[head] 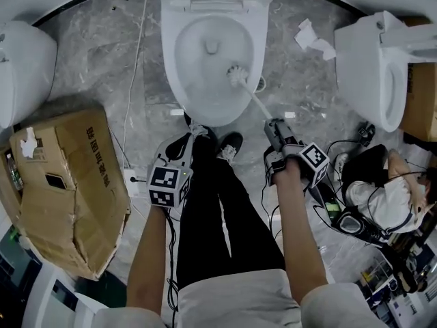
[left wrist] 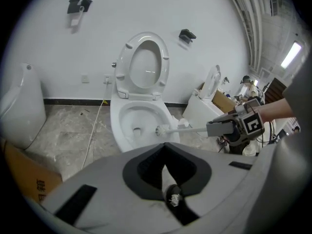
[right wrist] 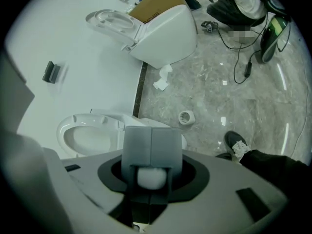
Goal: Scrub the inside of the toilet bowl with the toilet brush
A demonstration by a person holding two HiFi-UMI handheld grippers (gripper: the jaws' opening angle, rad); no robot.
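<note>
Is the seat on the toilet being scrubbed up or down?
Up. The left gripper view shows the seat standing raised behind the open bowl, where the toilet brush reaches in.

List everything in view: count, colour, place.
toilet: one, white, top centre
toilet brush: one, white, head inside the bowl
second toilet: one, white, floor at right
urinal: one, white, left edge
cardboard box: one, brown, floor at left
crumpled paper: one, white, floor between the toilets
cable: one, white, floor left of the toilet
seated person: one, white top, lower right
shoes: two, black, before the toilet
left gripper: one, grey, jaws together, empty
right gripper: one, grey, shut on the brush handle
</note>
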